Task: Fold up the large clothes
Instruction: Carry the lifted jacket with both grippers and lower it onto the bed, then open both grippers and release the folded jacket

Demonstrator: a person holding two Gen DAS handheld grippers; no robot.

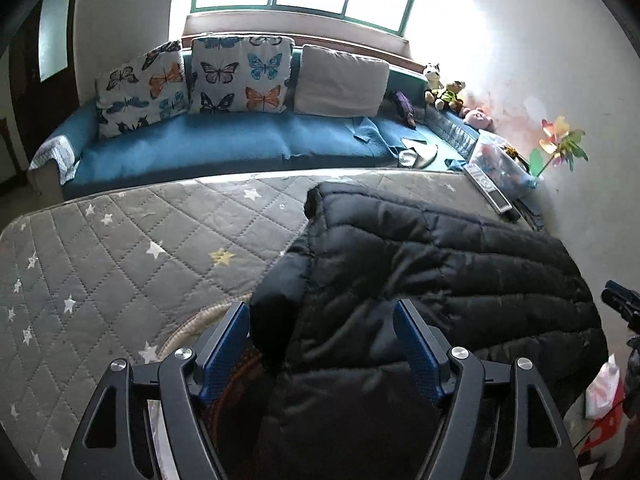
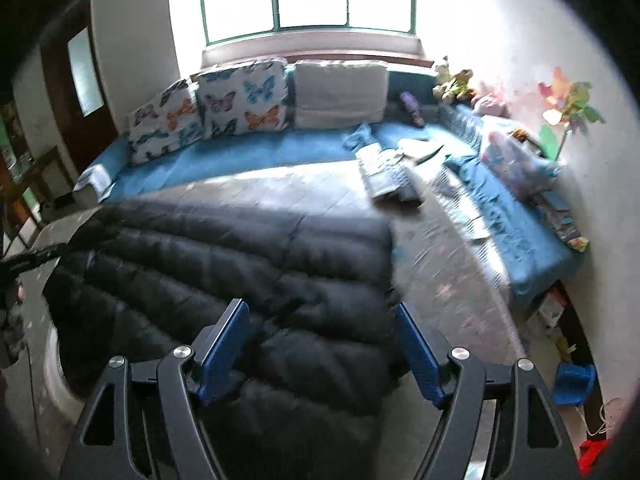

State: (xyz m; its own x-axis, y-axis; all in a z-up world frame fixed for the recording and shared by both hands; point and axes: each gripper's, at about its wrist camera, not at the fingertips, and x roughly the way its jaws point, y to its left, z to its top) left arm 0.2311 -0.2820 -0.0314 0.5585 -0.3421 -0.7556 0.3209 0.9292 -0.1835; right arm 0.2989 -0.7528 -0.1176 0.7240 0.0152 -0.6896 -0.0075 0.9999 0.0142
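Observation:
A black quilted puffer jacket (image 1: 440, 264) lies on a grey star-patterned quilted mattress (image 1: 120, 248), its near part hanging over the front edge. My left gripper (image 1: 322, 312) is open, its blue pads above the jacket's near left edge, touching nothing. In the right wrist view the same jacket (image 2: 240, 264) fills the middle. My right gripper (image 2: 322, 312) is open above the jacket's near right part, empty. The right gripper's tip also shows at the right edge of the left wrist view (image 1: 622, 300). The right wrist view is blurred.
A blue sofa (image 1: 224, 140) with butterfly cushions (image 1: 240, 76) and a grey cushion (image 1: 340, 80) stands behind the mattress under a window. Soft toys (image 1: 444, 92), a pinwheel (image 1: 560, 144), a clear bag (image 1: 500, 160) and a remote (image 1: 488, 192) lie at the far right.

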